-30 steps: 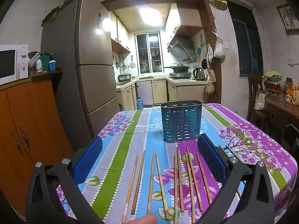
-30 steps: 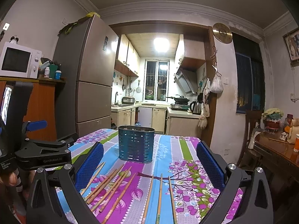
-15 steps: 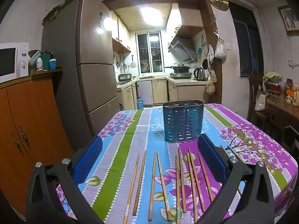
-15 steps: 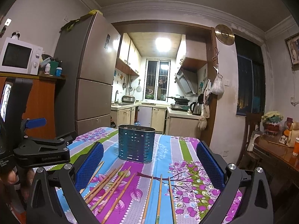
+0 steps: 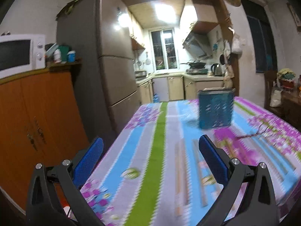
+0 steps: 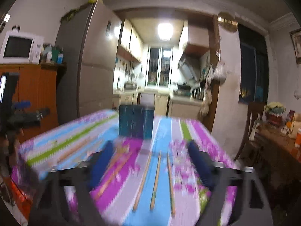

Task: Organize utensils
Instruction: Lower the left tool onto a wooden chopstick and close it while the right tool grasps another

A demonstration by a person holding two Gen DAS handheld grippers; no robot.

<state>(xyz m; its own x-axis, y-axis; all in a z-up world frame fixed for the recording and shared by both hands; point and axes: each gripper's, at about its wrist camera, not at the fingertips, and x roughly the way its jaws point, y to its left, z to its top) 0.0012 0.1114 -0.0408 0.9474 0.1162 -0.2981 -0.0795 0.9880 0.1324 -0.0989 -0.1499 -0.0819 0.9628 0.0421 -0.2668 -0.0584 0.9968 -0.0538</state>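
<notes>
The chopsticks (image 6: pixel 156 179) lie blurred on the bench's striped floral cloth (image 5: pixel 160 150); three run lengthwise at lower centre of the right view between the right gripper (image 6: pixel 150 162) jaws, which have just been closing, untouched. The blue holder (image 5: pixel 216 109) stands beyond, centre right. The left gripper (image 5: pixel 150 154) gapes empty. A fridge (image 5: pixel 112 66) stands behind, upper left.

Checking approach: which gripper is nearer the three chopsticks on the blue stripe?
Right. The right gripper hangs just behind the three chopsticks, jaws just closing on nothing; the left gripper is far off left.
</notes>
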